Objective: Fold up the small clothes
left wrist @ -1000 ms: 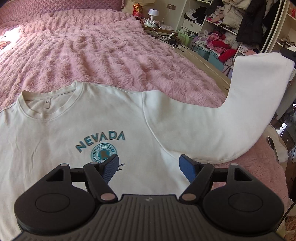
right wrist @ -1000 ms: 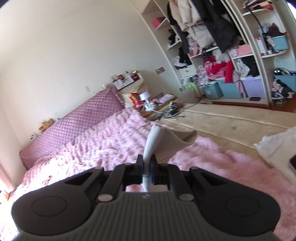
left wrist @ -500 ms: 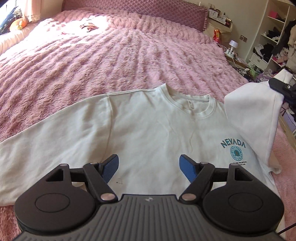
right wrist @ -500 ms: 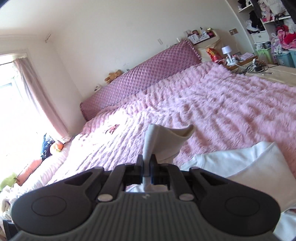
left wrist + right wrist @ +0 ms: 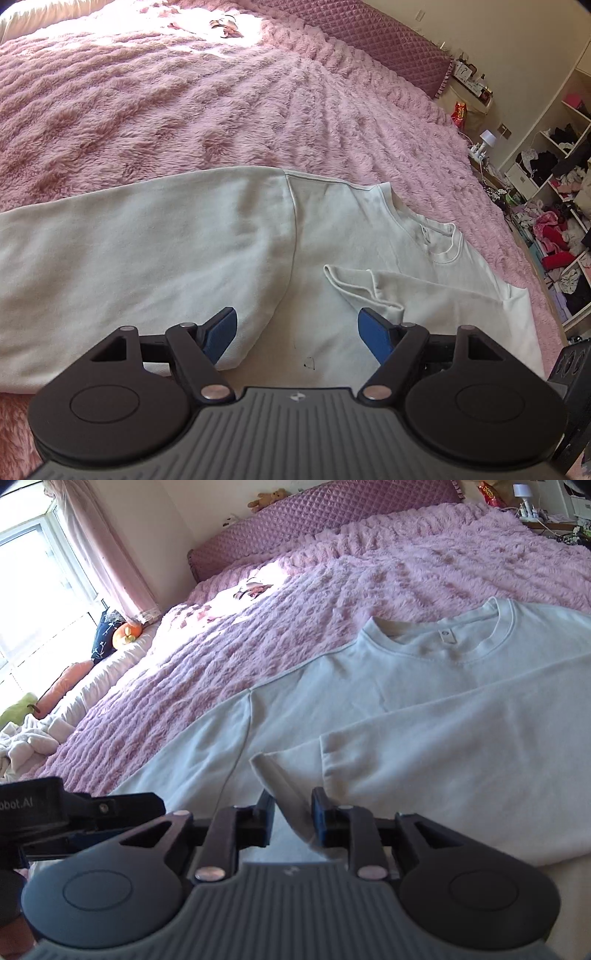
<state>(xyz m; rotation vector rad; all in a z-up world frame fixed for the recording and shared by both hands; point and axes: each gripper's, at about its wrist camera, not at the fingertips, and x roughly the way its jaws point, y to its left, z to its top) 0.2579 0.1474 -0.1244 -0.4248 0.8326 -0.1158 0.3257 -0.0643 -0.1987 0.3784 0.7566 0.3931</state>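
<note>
While the white cotton sweatshirt (image 5: 369, 236) lies flat on the fluffy pink bedspread (image 5: 184, 92), its right sleeve (image 5: 461, 746) rests folded across the chest. The right gripper (image 5: 293, 812) has fingers slightly parted around the cuff; pulling away now could snag and drag it. The left gripper (image 5: 297, 332) hovers wide open above the body.

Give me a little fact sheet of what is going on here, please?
Garment: white long-sleeved cotton sweatshirt, flat, front up
Surface: fluffy pink bedspread
Folded part: one sleeve laid across the chest
Other sleeve: unfolded sleeve, stretched out sideways
Right gripper: jaws slightly apart around the folded sleeve's cuff
Left gripper: open, above the sweatshirt
</note>
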